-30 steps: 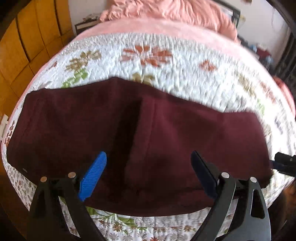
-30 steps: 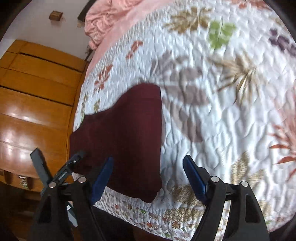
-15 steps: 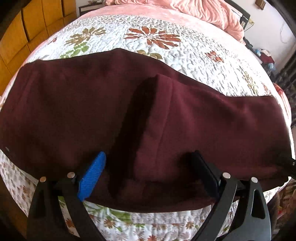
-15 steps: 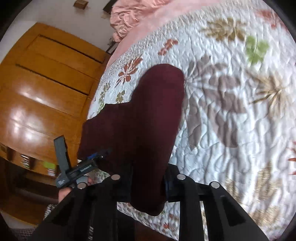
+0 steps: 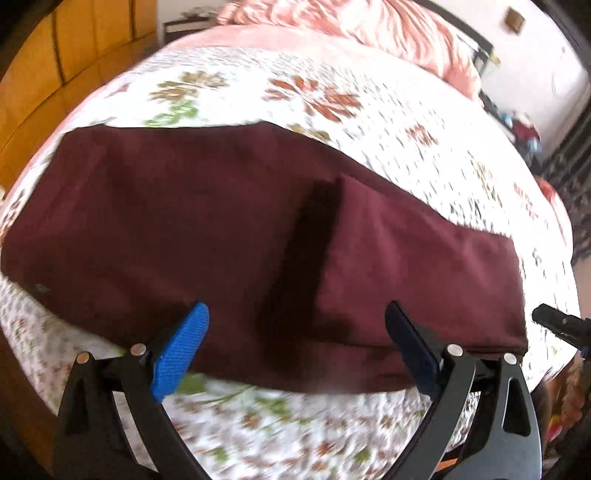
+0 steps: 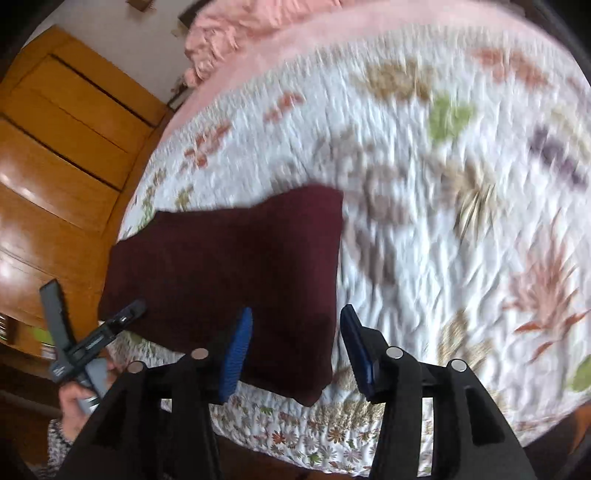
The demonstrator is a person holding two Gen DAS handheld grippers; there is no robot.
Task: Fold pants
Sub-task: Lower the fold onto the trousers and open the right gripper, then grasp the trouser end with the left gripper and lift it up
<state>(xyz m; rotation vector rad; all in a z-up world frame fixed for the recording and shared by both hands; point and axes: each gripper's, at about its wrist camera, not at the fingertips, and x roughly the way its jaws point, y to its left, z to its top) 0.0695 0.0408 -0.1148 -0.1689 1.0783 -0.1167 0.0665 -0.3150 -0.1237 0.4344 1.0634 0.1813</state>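
Observation:
Dark maroon pants (image 5: 221, 229) lie folded in a long band across the flowered quilt (image 5: 369, 122), with one layer lapped over the other near the middle. My left gripper (image 5: 295, 332) hovers open over the band's near edge, touching nothing. In the right wrist view the pants (image 6: 229, 266) end at a straight right edge. My right gripper (image 6: 295, 343) is just above that end. Its jaws are opening and the cloth lies flat under the gap, not pinched. A hand (image 6: 74, 398) holds the left gripper (image 6: 94, 299) at the left.
The quilt (image 6: 461, 221) spreads wide to the right of the pants. A pink blanket (image 5: 351, 29) is bunched at the bed's head. Wooden wardrobe doors (image 6: 55, 166) stand close along the bed's left side. The bed's near edge (image 6: 332, 443) drops off right below the grippers.
My right gripper was shut on the pants' right end half a second ago; its jaws have since parted and the cloth lies flat. My left gripper, still open, has drawn back from the pants.

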